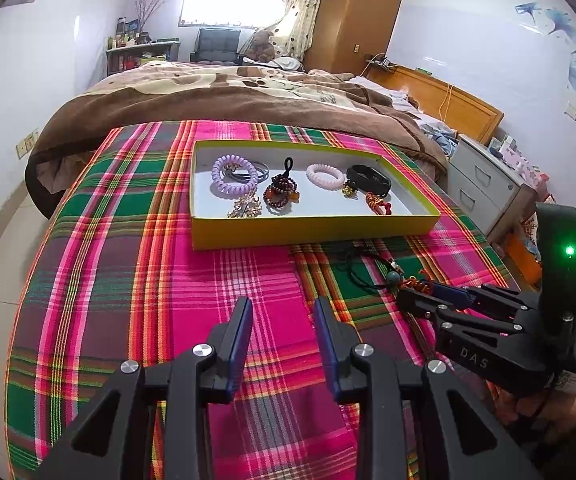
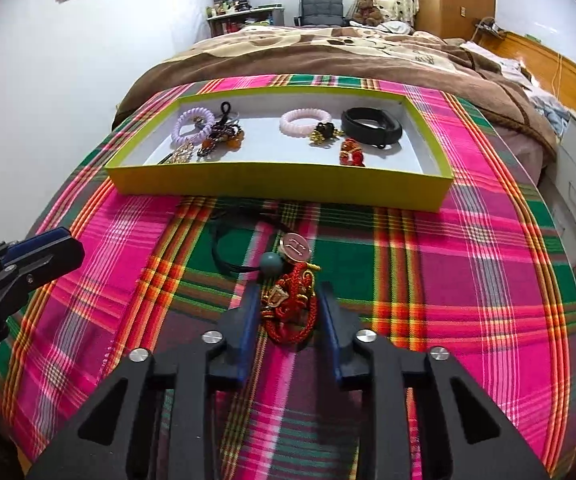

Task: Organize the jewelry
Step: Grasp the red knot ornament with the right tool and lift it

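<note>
Plaid cloth (image 2: 468,300) on bed. Your right gripper (image 2: 288,312) straddles red knot charm (image 2: 290,312), cord running to 12 o'clock toward tray (image 2: 280,184); grip unclear. Left gripper (image 1: 282,320) open, empty, farther.

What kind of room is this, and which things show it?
Most likely a home bedroom. A bed with a brown blanket fills the middle, a wooden wardrobe stands in the far corner, and a teddy bear sits near the curtained window.

White-walled bedroom: bright window (image 1: 230,7), wooden wardrobe (image 1: 358,16).
</note>
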Demonstrator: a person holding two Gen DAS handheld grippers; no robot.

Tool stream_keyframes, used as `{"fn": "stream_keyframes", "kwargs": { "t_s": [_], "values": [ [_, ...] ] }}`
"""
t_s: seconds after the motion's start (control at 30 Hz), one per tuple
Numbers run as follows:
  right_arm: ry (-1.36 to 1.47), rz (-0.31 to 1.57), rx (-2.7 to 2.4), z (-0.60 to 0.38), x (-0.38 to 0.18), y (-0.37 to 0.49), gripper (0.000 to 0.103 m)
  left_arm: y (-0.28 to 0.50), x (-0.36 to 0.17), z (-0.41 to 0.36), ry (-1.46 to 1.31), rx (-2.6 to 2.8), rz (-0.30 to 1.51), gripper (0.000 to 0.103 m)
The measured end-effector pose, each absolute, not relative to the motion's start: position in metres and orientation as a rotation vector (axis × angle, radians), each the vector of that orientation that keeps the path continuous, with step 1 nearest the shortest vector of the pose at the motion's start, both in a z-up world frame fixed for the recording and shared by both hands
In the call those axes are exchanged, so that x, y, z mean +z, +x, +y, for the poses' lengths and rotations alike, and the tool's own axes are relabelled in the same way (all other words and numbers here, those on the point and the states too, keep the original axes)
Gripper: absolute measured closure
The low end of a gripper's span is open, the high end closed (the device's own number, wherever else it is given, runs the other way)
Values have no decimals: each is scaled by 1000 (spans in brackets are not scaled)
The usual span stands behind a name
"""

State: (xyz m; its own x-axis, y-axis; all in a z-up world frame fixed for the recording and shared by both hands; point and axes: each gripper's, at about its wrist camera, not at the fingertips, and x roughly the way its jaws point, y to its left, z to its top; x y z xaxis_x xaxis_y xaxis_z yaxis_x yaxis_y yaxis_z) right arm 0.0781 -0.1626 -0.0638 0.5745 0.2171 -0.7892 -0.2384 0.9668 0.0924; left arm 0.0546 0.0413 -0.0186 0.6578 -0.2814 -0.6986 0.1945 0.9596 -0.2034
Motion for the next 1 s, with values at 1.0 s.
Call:
{"fn": "stream_keyframes", "kwargs": {
  "t_s": [1.0],
  "values": [
    [96, 859, 254, -240, -46, 68, 94, 94, -32, -53, -1, -438, 868, 72]
  ]
}}
